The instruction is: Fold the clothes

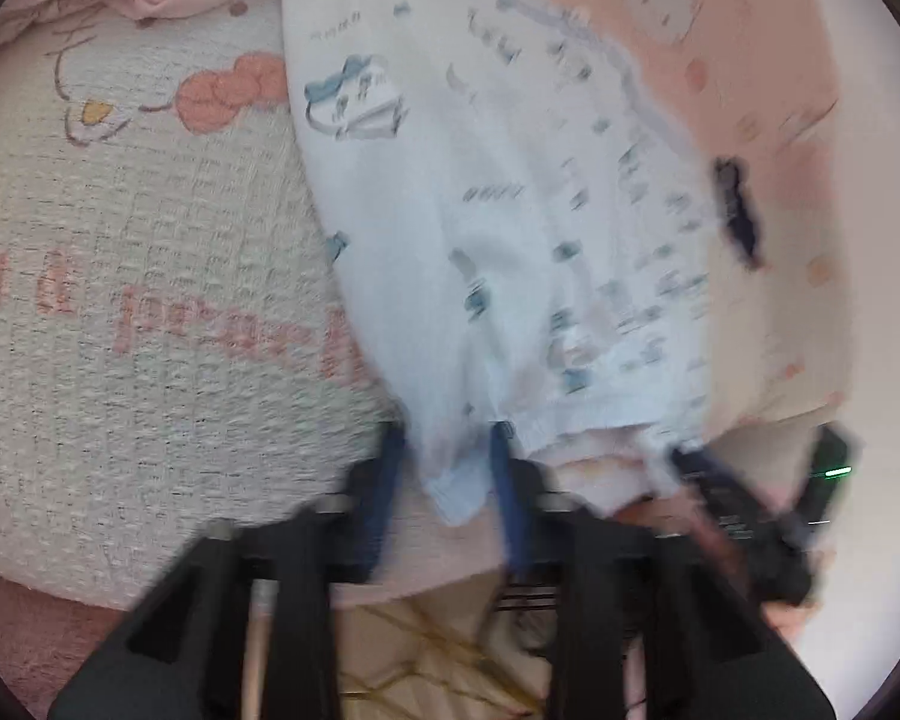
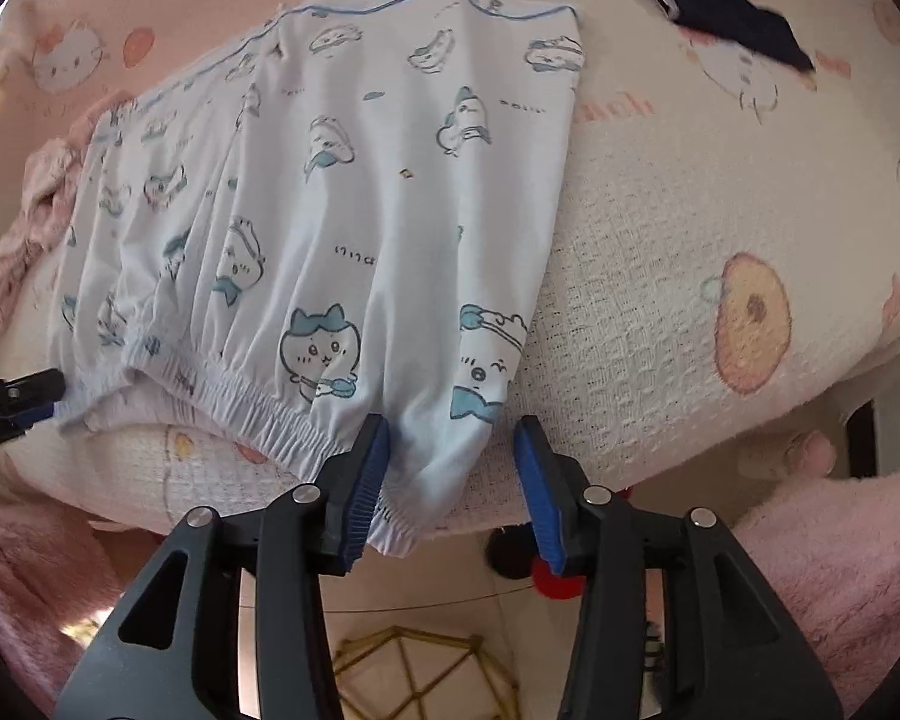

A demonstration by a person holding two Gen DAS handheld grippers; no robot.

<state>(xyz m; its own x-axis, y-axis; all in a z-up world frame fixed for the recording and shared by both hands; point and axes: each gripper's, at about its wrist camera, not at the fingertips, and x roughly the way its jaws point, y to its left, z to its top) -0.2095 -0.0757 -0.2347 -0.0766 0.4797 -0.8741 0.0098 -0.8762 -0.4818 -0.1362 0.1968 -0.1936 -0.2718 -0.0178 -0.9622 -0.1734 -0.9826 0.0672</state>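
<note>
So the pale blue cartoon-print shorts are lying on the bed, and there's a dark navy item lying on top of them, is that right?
Not quite. The pale blue shorts do lie on the bed, but the dark navy item lies apart from them on the bedcover, not on top. The right wrist view shows the gap.

You are looking down at the shorts point(image 2: 324, 204) lying spread on the blanket point(image 2: 660, 276), waistband toward six o'clock at the bed's near edge. Your right gripper point(image 2: 450, 444) is sitting at six o'clock with the waistband's corner lying between its fingers; your left gripper point(image 2: 24, 402) is reaching the opposite corner at nine o'clock. A crumpled garment point(image 2: 36, 222) is lying just beside the shorts at ten o'clock. A dark garment point(image 2: 732, 18) is lying well apart at one o'clock, behind the shorts.
</note>
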